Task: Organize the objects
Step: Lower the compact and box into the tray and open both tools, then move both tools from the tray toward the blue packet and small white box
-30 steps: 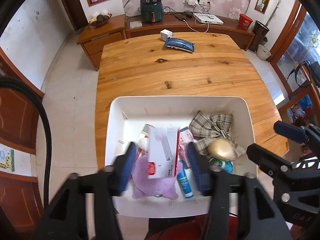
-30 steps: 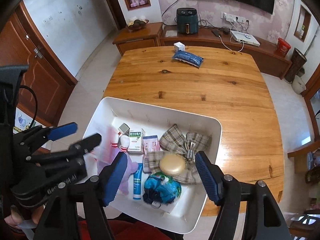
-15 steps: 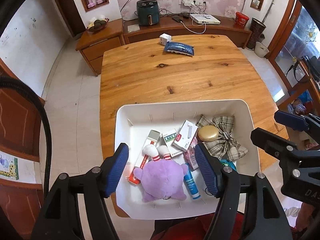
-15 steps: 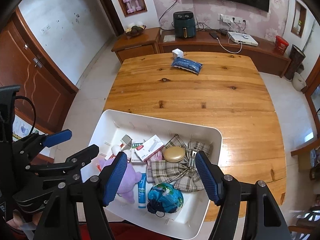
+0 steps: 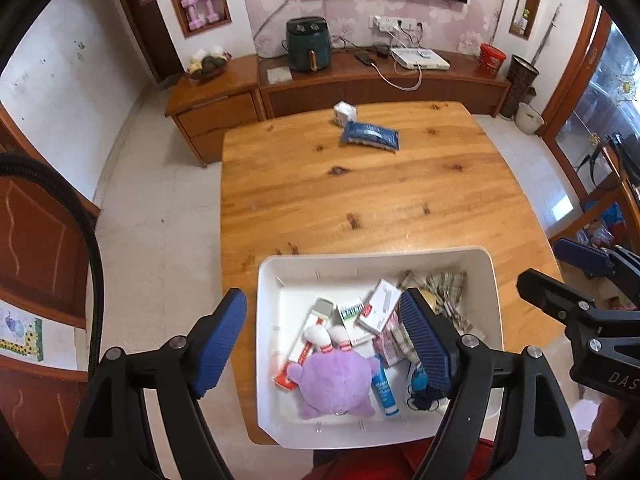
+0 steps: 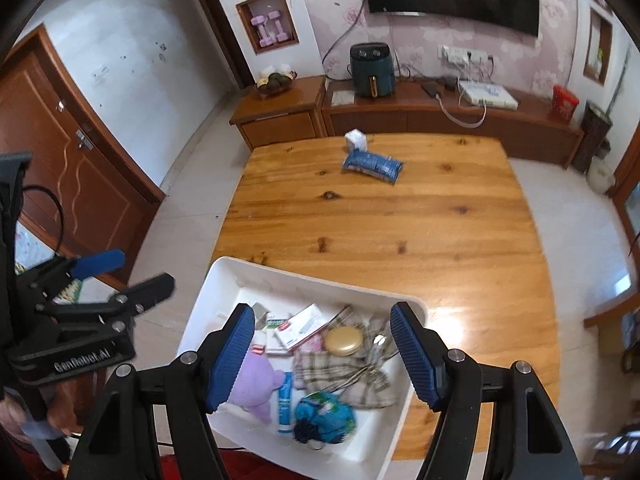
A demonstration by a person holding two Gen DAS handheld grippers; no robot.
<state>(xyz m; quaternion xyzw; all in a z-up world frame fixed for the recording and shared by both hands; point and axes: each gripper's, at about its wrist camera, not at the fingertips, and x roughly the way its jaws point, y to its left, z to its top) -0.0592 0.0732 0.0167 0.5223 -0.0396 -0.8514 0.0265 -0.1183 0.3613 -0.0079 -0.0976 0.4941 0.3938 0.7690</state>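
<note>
A white bin (image 5: 276,360) (image 6: 224,280) stands at the near edge of the wooden table (image 5: 380,192). In it lie a purple plush toy (image 5: 332,380) (image 6: 256,380), a white and red box (image 5: 378,310) (image 6: 302,326), a blue tube (image 5: 386,390), a gold tin (image 6: 344,340), a plaid cloth (image 6: 348,376) and a blue-green bundle (image 6: 326,420). My left gripper (image 5: 324,344) is open and empty above the bin. My right gripper (image 6: 322,354) is open and empty above the bin.
A blue packet (image 5: 370,136) (image 6: 372,164) and a small white box (image 5: 345,112) (image 6: 356,140) lie at the table's far side. A low wooden cabinet (image 5: 360,80) with a dark air fryer (image 5: 308,42) runs along the back wall.
My left gripper let the white and red box go into the bin, opened, and both grippers rose and drew back from the bin.
</note>
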